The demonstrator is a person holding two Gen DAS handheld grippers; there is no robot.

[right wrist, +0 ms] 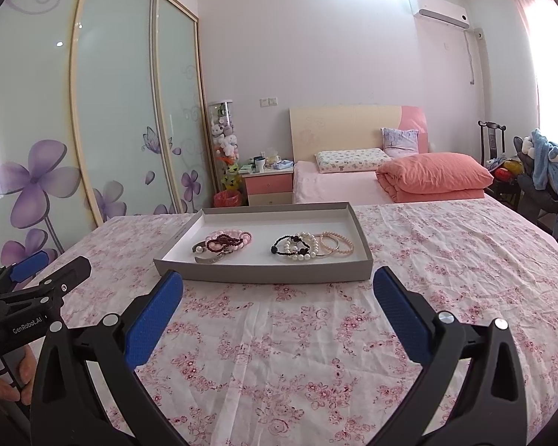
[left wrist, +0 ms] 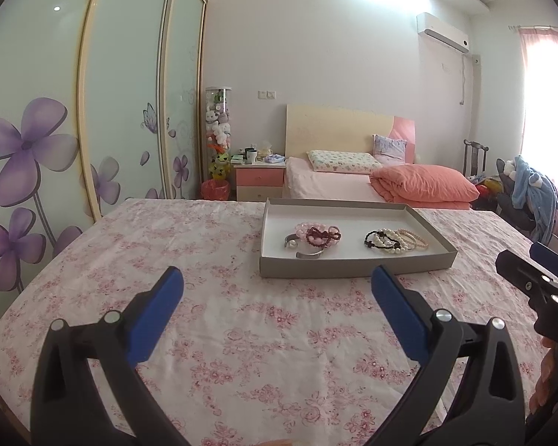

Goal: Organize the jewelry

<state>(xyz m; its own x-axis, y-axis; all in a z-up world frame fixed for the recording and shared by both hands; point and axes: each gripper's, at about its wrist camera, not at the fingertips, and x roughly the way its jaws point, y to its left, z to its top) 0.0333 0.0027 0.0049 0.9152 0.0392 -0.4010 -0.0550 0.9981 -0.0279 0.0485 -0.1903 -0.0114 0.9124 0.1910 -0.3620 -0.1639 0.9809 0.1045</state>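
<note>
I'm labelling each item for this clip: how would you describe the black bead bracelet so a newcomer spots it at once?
On the floral tablecloth sits a shallow grey tray holding two heaps of bracelets. The black bead bracelet lies on the right heap's left edge, draped over the white pearl bracelets. It is the only black piece there.

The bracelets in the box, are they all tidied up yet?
Not clearly. All the bracelets sit inside the gray box, bunched in two heaps: a pink and dark red heap and a pearl and black heap. Nothing is in hand: the left tongs and right tongs are open. Untangling seems left.
</note>
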